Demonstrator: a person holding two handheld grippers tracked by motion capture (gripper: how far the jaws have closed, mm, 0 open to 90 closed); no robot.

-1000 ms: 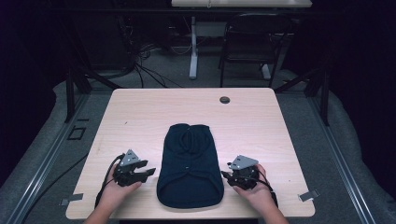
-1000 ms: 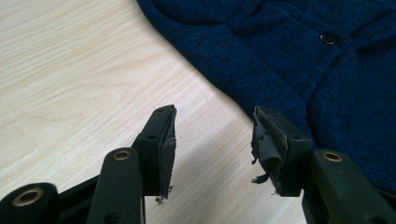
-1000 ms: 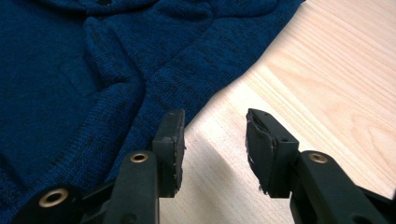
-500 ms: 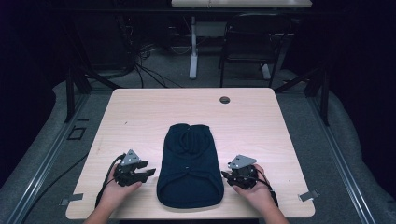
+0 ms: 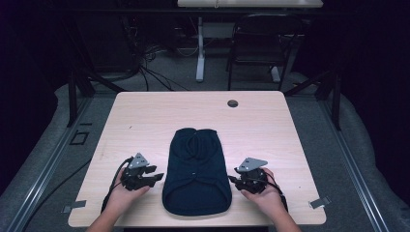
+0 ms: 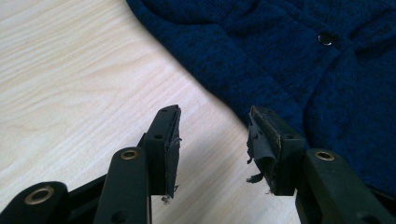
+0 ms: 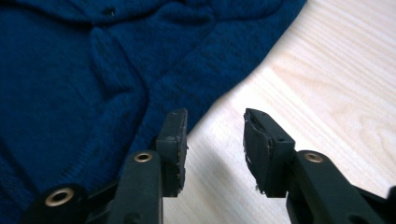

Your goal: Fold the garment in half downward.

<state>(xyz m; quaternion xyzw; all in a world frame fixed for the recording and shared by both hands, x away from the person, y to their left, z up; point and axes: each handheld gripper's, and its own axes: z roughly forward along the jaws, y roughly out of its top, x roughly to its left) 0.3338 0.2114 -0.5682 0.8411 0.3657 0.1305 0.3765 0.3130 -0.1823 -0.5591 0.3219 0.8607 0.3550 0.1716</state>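
Note:
A dark blue knitted garment [image 5: 196,171] lies folded in the near middle of the pale wooden table [image 5: 145,121]; it has a small dark button [image 6: 324,38]. My left gripper [image 5: 155,178] rests on the table just left of the garment, open, its jaws pointing at the knit's edge [image 6: 224,60] with bare wood between them. My right gripper [image 5: 233,176] sits just right of the garment, open too, and its left jaw stands at the edge of the fabric [image 7: 93,70]. Nothing is held in either one.
A small dark round grommet [image 5: 233,103] sits near the table's far edge. Beyond the table are a black chair [image 5: 263,46], a white desk leg [image 5: 199,50] and cables on the grey floor. Metal rails [image 5: 43,169] run along both sides.

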